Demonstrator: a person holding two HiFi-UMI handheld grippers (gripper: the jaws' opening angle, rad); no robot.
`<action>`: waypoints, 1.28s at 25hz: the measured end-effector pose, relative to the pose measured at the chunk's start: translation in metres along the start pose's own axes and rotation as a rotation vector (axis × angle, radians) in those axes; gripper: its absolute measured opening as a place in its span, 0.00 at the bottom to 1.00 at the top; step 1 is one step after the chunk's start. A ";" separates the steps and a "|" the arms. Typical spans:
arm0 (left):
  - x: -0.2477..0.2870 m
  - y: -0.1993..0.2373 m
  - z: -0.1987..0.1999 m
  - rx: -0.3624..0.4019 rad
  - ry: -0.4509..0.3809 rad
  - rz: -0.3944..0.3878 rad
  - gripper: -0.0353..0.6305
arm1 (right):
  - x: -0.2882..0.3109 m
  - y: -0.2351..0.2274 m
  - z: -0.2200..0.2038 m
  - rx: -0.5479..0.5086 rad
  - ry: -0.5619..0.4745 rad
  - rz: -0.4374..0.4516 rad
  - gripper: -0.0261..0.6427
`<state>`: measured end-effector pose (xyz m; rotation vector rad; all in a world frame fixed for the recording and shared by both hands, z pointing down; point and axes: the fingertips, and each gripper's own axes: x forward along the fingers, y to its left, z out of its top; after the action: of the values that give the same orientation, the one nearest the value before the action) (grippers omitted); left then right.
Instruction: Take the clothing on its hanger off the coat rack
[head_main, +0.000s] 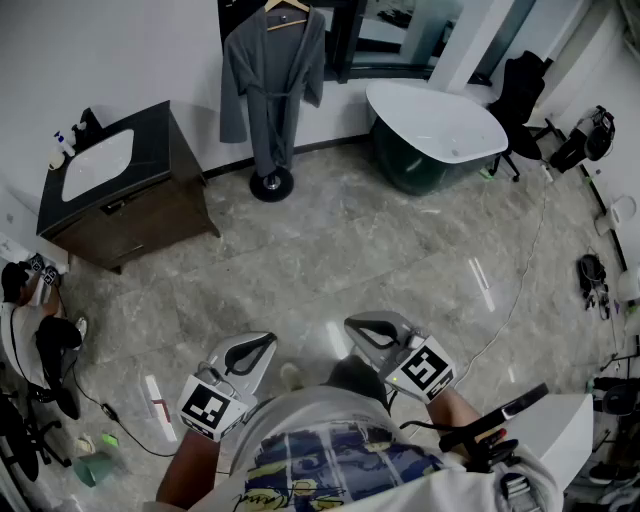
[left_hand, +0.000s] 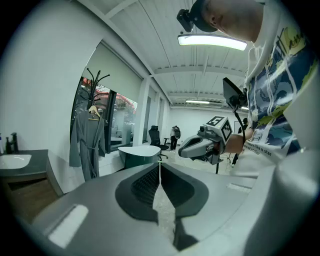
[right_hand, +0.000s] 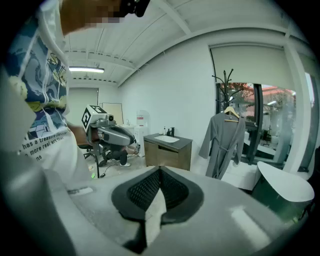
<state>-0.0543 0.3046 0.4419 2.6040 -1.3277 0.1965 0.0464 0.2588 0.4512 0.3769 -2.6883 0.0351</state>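
A grey robe (head_main: 272, 85) hangs on a wooden hanger (head_main: 287, 10) from a black coat rack with a round base (head_main: 271, 183), at the far wall across the room. Both grippers are held close to the person's body, far from the robe. My left gripper (head_main: 266, 342) is shut with nothing in it, and my right gripper (head_main: 353, 325) is likewise shut and empty. In the left gripper view the robe (left_hand: 89, 145) is far off to the left of the shut jaws (left_hand: 160, 166). The right gripper view has the robe (right_hand: 225, 142) to the right beyond its shut jaws (right_hand: 160, 171).
A dark wooden vanity with a white sink (head_main: 120, 190) stands left of the rack. A white and green bathtub (head_main: 440, 125) sits to its right, with a black office chair (head_main: 520, 95) behind. Cables (head_main: 520, 290) run over the marble floor. A white table corner (head_main: 560, 425) is at my right.
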 end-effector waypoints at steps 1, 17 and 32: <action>0.001 0.001 -0.001 -0.007 0.007 -0.007 0.07 | 0.001 -0.001 0.000 0.000 0.000 -0.002 0.04; 0.092 0.085 0.023 -0.008 0.034 -0.023 0.13 | 0.065 -0.118 0.008 0.067 0.003 0.041 0.14; 0.227 0.286 0.136 0.091 0.019 0.099 0.22 | 0.105 -0.286 0.036 0.061 -0.081 -0.002 0.18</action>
<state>-0.1504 -0.0705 0.3954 2.6040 -1.4758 0.3038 0.0170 -0.0460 0.4524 0.4074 -2.7715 0.1037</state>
